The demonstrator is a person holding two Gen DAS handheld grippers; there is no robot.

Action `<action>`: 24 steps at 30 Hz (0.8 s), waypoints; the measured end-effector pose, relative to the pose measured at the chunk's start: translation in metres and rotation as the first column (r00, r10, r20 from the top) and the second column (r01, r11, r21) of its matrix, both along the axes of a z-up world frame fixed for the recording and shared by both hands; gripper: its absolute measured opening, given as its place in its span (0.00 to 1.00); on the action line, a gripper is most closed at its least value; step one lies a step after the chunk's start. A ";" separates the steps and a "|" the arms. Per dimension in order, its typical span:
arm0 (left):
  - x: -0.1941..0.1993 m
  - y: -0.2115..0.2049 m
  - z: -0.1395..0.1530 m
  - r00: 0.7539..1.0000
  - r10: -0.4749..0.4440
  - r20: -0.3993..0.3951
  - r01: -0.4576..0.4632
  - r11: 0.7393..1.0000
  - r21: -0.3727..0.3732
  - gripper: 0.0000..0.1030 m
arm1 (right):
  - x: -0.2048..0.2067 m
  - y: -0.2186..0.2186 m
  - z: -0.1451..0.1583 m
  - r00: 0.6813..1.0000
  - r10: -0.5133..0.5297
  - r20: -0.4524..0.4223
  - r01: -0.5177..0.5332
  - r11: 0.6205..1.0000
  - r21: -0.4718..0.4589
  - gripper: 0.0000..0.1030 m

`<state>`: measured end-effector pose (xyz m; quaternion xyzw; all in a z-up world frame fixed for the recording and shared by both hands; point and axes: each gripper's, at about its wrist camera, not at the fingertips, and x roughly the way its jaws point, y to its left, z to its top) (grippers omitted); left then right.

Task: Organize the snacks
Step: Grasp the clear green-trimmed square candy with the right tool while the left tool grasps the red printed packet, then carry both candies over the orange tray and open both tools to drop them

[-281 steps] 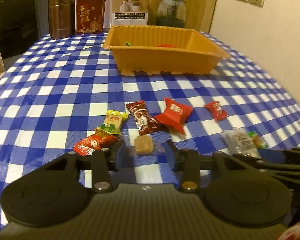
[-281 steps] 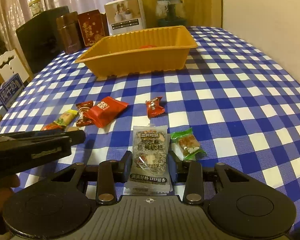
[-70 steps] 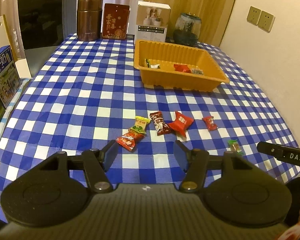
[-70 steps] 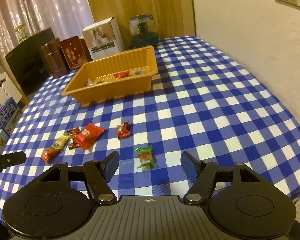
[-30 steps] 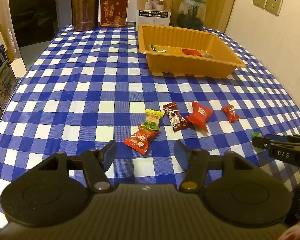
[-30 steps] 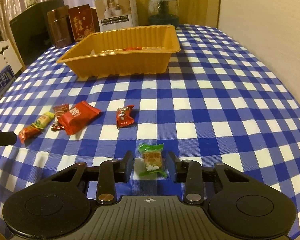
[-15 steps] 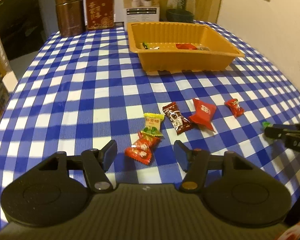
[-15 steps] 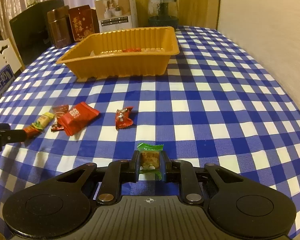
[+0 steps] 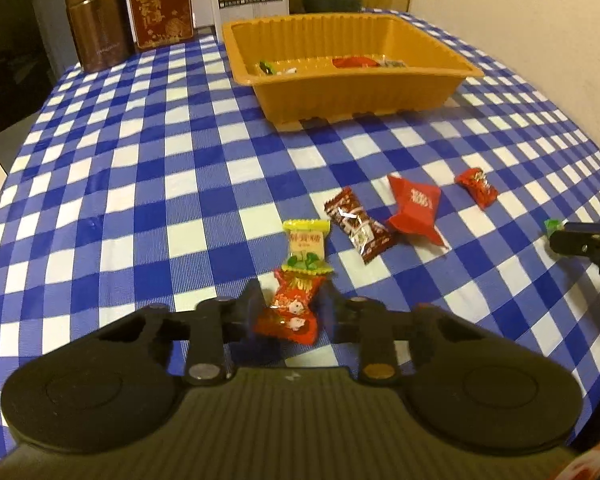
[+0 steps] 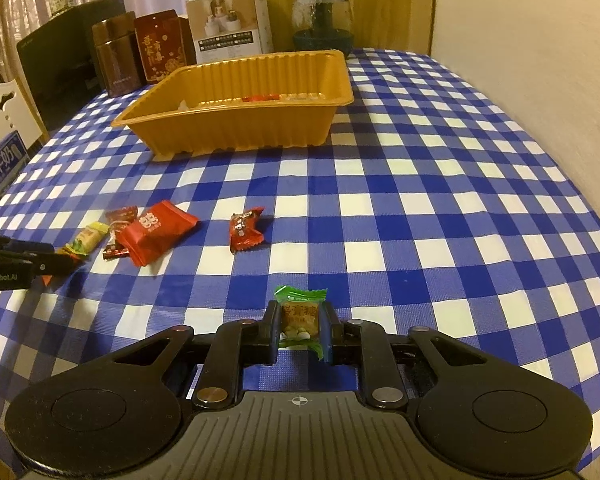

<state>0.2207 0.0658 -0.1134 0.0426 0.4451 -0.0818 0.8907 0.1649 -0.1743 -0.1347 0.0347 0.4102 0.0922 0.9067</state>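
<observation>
Six candies lie outside one tray (image 9: 352, 80): left gripper (image 9: 290, 306) closing round a red candy (image 9: 290, 312), right gripper (image 10: 300, 330) clamping a green candy (image 10: 300, 314).

A blue-and-white checked cloth (image 10: 420, 184) covers the table. At its far end stand a brown canister (image 9: 96, 24), a red tin (image 9: 160, 8), a white box (image 10: 232, 20) and a glass jar (image 10: 322, 20).

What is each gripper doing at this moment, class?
Left gripper: jaws closing around the red-wrapped candy.
Right gripper: shut on the green-wrapped candy.
</observation>
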 end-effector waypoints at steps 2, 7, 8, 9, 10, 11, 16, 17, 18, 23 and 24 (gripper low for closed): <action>-0.002 0.000 -0.002 1.000 0.003 -0.014 -0.003 1.000 -0.008 0.23 | 0.000 0.000 0.000 1.000 -0.001 0.000 0.001 1.000 0.001 0.20; -0.012 0.003 0.004 0.999 0.051 -0.012 -0.052 0.997 -0.052 0.20 | -0.002 0.000 0.003 1.000 0.000 0.008 0.000 1.000 0.002 0.20; -0.014 0.004 0.007 0.998 0.063 -0.011 -0.063 0.996 -0.069 0.20 | -0.002 0.000 0.004 1.000 0.000 0.011 0.000 1.000 0.004 0.20; -0.016 0.003 0.009 0.998 0.070 -0.010 -0.070 0.994 -0.079 0.20 | -0.002 0.000 0.005 1.000 0.001 0.013 -0.001 1.000 0.004 0.20; -0.018 0.003 0.012 0.997 0.075 -0.007 -0.075 0.993 -0.089 0.20 | -0.003 0.000 0.007 1.000 0.001 0.017 -0.001 1.000 0.006 0.20; -0.020 0.001 0.015 0.997 0.080 -0.005 -0.080 0.992 -0.100 0.20 | -0.003 0.000 0.009 1.000 0.002 0.021 -0.002 1.000 0.008 0.20; -0.023 -0.008 0.030 0.996 0.094 0.000 -0.092 0.983 -0.158 0.20 | -0.002 0.003 0.021 0.999 0.004 0.043 -0.005 1.000 0.028 0.20; -0.022 -0.011 0.033 0.996 0.093 0.004 -0.091 0.982 -0.166 0.20 | -0.001 0.003 0.024 0.999 0.006 0.050 -0.008 0.999 0.033 0.20; -0.021 -0.013 0.036 0.996 0.092 0.006 -0.090 0.981 -0.172 0.20 | 0.000 0.004 0.027 0.998 0.008 0.055 -0.010 0.999 0.036 0.20; -0.014 -0.023 0.049 0.996 0.090 0.015 -0.085 0.974 -0.208 0.20 | 0.009 0.004 0.042 0.997 0.012 0.081 -0.016 0.998 0.057 0.20; -0.012 -0.024 0.051 0.996 0.091 0.015 -0.085 0.973 -0.215 0.20 | 0.011 0.004 0.044 0.996 0.011 0.086 -0.016 0.998 0.059 0.20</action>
